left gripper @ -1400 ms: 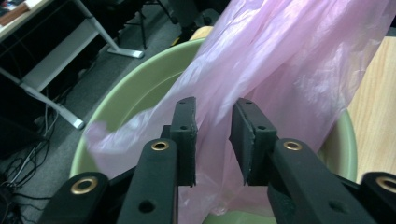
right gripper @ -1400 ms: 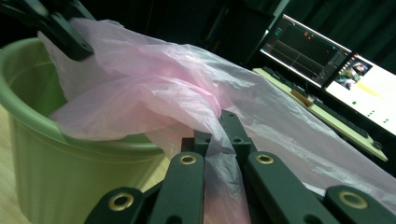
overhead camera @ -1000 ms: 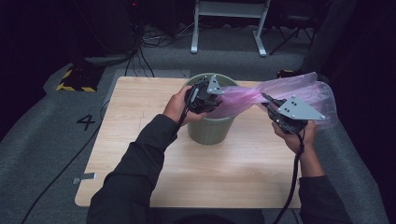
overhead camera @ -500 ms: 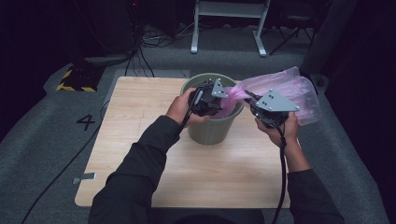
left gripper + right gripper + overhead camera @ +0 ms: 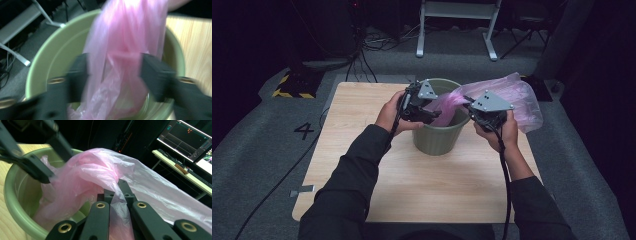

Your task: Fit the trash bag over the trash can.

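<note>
A green bin [image 5: 438, 135] stands on the counter [image 5: 362, 130], a little toward 1 o'clock from the counter's middle. A pink bag [image 5: 512, 95] runs from inside the bin out over its rim toward 2 o'clock, where the bulk of it billows above the counter's far right corner. The lower end of the bag lies crumpled inside the bin.

The left tool [image 5: 432, 114] sits at the bin's rim at about 10 o'clock, held by the left hand [image 5: 393, 114], and points across the opening toward 3 o'clock. Its jaws have just been opening and now stand apart. In the left gripper view a gathered strand of the bag [image 5: 125, 50] hangs between them down into the bin [image 5: 57, 50]. That view is blurred, so I cannot tell whether the film brushes the inner faces of the jaws, but they do not squeeze it.

The right tool [image 5: 473, 111] is at the bin's rim at about 3 o'clock, held by the right hand [image 5: 504, 132] from the near side. Its jaws are together and pinch a fold of the bag [image 5: 117, 177], with the film bunching up around the tips and spreading away behind them. In the right gripper view the left tool [image 5: 48, 173] shows at 10 o'clock, over the bin [image 5: 10, 195], its tips against the pink film.
</note>
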### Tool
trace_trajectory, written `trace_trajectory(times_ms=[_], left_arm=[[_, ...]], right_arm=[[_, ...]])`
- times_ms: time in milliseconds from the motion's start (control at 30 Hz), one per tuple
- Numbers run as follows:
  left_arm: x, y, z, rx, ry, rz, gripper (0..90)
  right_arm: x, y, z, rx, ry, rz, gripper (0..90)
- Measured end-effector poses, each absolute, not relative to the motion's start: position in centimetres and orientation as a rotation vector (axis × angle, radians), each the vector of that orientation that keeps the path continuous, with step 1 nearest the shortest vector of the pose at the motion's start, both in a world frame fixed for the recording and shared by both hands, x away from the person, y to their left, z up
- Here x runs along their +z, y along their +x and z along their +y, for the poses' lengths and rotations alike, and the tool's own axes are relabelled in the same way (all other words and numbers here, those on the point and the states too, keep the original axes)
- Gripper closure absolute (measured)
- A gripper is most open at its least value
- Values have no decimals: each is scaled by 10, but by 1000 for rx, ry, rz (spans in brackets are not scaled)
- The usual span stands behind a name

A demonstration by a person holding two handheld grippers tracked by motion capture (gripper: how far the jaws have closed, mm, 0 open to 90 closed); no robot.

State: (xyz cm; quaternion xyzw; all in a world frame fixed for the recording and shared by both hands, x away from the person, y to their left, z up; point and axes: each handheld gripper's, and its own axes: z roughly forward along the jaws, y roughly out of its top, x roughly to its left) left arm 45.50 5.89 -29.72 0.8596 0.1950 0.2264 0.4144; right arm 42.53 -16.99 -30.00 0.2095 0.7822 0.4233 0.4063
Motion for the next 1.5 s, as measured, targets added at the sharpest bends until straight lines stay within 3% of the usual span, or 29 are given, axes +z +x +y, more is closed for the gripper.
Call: trace_trajectory(times_ms=[67, 167, 267, 367, 433, 467, 533, 667, 700, 733, 767, 933, 1267, 1500], left_arm=[[-295, 450, 56, 549, 2138, 469, 263], [-294, 444, 47, 506, 2144, 414, 220], [-296, 442, 37, 553, 2166, 422, 202], [-298, 444, 31, 613, 2169, 459, 357], [-300, 446, 29, 617, 2179, 450, 538], [-302, 446, 28, 629, 2185, 443, 538], [-304, 445, 27, 645, 2194, 411, 655], [-304, 444, 29, 678, 2182, 392, 786], [-304, 445, 32, 677, 2185, 400, 800], [-304, 445, 32, 677, 2185, 400, 803], [-304, 445, 33, 684, 2183, 402, 818], [-303, 447, 41, 674, 2162, 417, 827], [-306, 454, 56, 653, 2140, 469, 828], [-312, 457, 67, 646, 2129, 504, 826]], right_arm=[[-301, 425, -168, 1066, 521, 1980, 874], [-302, 424, -166, 1061, 520, 1987, 871], [-302, 423, -167, 1076, 517, 1992, 867], [-303, 419, -167, 1084, 502, 2003, 857], [-304, 415, -168, 1088, 485, 2006, 848], [-304, 413, -168, 1090, 479, 2010, 842], [-305, 411, -169, 1090, 465, 2018, 818], [-307, 405, -173, 1082, 465, 2014, 640], [-307, 401, -178, 1102, 465, 2010, 544], [-307, 401, -178, 1102, 465, 2010, 544], [-307, 398, -183, 1119, 482, 2000, 449], [-307, 389, -196, 1120, 494, 1983, 364], [-322, 360, -242, 1115, 541, 1943, 309], [-341, 363, -256, 1146, 623, 1989, 294]])
